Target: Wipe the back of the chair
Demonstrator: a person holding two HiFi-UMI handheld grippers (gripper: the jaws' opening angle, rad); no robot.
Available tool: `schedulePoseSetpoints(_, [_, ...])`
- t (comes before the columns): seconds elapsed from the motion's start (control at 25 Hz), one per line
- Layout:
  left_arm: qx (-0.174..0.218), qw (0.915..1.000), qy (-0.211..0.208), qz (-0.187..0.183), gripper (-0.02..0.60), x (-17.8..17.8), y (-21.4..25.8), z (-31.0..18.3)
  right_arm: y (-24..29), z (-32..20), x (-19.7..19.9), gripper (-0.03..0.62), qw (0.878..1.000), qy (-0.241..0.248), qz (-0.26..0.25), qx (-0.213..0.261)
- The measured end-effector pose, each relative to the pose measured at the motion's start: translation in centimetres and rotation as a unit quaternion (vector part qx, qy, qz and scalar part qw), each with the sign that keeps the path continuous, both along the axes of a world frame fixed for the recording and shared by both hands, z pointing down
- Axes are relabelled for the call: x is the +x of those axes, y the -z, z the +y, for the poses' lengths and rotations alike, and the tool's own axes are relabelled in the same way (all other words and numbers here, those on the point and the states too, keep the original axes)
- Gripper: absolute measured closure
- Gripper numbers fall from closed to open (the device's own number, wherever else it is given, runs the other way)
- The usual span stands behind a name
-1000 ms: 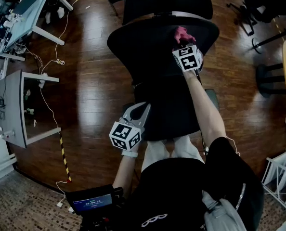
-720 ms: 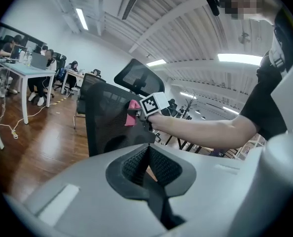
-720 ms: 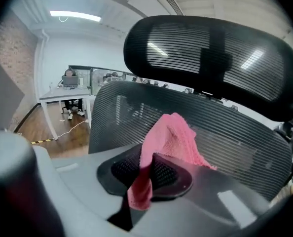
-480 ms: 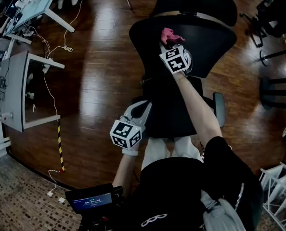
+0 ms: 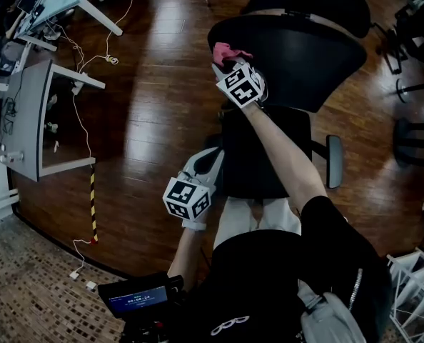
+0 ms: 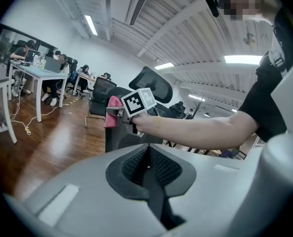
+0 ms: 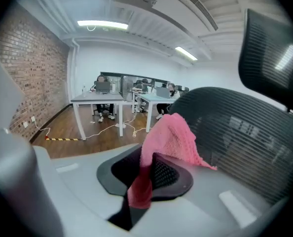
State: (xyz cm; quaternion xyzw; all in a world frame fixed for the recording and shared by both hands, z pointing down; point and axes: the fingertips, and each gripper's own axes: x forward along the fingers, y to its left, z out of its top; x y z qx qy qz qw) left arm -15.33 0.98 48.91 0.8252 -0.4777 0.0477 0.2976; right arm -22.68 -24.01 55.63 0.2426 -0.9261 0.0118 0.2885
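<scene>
the right gripper has its jaws pinched on a pink cloth. one end of the cloth hangs down through the slot between the jaws, and the rest bunches up above and ahead of them. just past the jaw tips and to their right is the black mesh chair back. the far edge of the cloth appears to lie against it, close to the back's outer edge. the headrest stands higher, above and to the right of the jaws. far ahead of these jaws and to their left are white desks with people seated at them, and a brick wall runs along the left.

the left gripper has its jaws pressed together with nothing between them. in the head view its jaw tips sit just beside the left edge of the seat, well apart from the chair back. ahead of and above these jaws the person's right forearm reaches across, with the other gripper's marker cube at its end. behind both grippers is a dark wooden floor, with a grey desk, loose cables and a strip of yellow and black tape off to the left of the left jaws.
</scene>
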Motion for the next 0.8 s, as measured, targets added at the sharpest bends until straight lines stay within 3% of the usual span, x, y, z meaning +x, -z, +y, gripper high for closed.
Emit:
schedulePoseSetpoints(0.16, [-0.005, 1.0, -0.002, -0.007, 0.589, -0.1, -0.1, 0.3, 0.4, 2.4, -2.8, 0.553, 0.998, 0.058, -0.012, -0.001])
schedulePoseSetpoints(0.32, [-0.001, 0.9998, -0.015, -0.012, 0.589, 1.3, 0.2, 0.1, -0.3, 2.3, -0.9, 0.553, 0.999, 0.047, -0.005, -0.001])
schedulePoseSetpoints(0.52, [-0.003, 0.999, -0.042, -0.013, 0.589, 4.3, 0.1, -0.4, -1.3, -0.7, 6.4, 0.553, 0.999, -0.03, 0.004, -0.012])
schedulePoseSetpoints(0.8, [-0.004, 0.9957, -0.092, -0.013, 0.589, 10.8, 0.2, -1.5, -1.7, -4.7, 19.5, 0.553, 0.99, -0.138, 0.001, -0.024])
